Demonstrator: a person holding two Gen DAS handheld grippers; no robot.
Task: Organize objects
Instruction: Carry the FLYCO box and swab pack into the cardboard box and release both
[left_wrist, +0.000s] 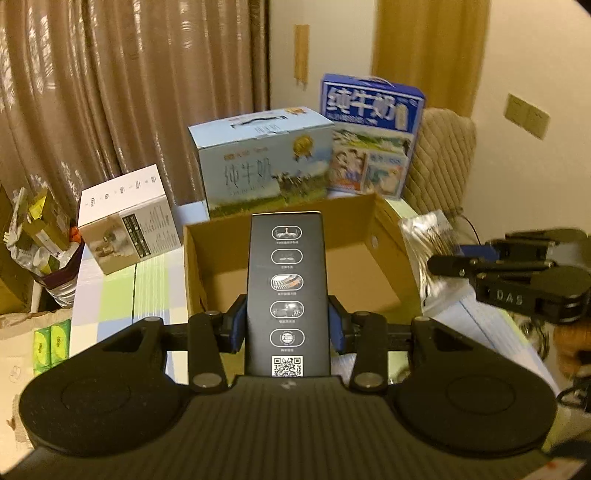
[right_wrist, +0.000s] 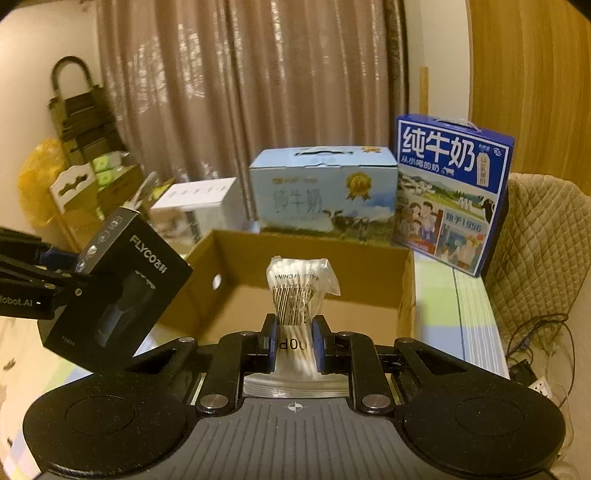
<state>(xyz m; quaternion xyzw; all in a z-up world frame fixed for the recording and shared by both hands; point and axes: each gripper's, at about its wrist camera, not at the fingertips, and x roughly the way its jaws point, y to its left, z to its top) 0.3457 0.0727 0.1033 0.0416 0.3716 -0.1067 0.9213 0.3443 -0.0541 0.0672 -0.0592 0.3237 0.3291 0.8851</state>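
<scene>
Black cardboard fills the left tool, whose blue pads are clamped on the sides of a tall black shaver box printed with white icons and a QR code, held upright in the air at the near edge of an open brown corrugated carton. To its right, the right tool is closed on a clear plastic bag of white cotton swabs, the bag pinched at its waist and poised above the carton's near wall. Nothing can be seen in the part of the carton that shows; it sits on a bench covered in a pastel checked cloth. Behind it stand a pale blue milk case with a carry handle and a darker blue milk case, with a white appliance box off to the left.

Both items appear to be in the carrying stage, not yet placed. The next move likely calls for lowering each over the carton wall, one at a time so the tools do not collide, then parting the pads only once the item rests on the floor of the carton.
</scene>
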